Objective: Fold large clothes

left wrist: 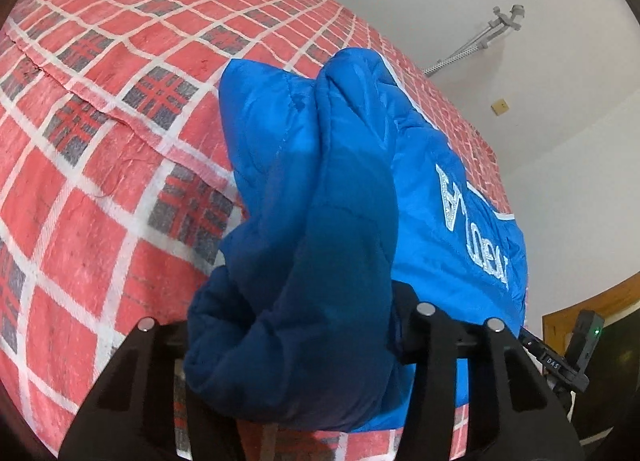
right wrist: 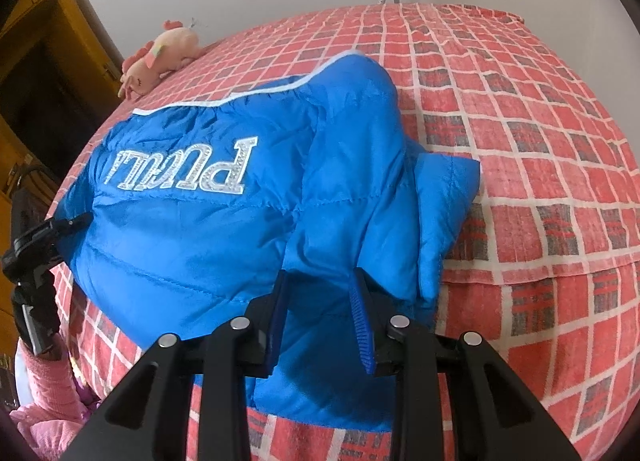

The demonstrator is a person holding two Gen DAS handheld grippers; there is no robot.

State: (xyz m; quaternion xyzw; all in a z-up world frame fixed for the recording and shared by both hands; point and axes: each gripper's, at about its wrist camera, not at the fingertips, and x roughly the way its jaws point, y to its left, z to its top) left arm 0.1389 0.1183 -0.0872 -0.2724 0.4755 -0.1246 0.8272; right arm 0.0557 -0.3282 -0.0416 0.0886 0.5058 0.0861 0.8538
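A blue padded jacket [left wrist: 352, 165] with silver sparkly lettering [right wrist: 188, 169] lies bunched on the bed. In the left wrist view a thick fold of it fills the gap of my left gripper [left wrist: 304, 301] and drapes over the fingers, hiding the pads; the jaws look shut on this fold. The right wrist view shows that same left gripper [right wrist: 76, 221] at the jacket's left edge. My right gripper [right wrist: 320, 285] is shut on the jacket's near edge, with fabric pinched between its blue pads [right wrist: 362, 325].
The bed cover [left wrist: 100, 181] is red plaid and reaches far beyond the jacket. A pink plush toy [right wrist: 160, 57] lies near the far edge. A pink sleeve [right wrist: 52, 381] shows at lower left. Dark wooden furniture [right wrist: 40, 61] stands behind, and a metal pole [left wrist: 472, 45] leans on the wall.
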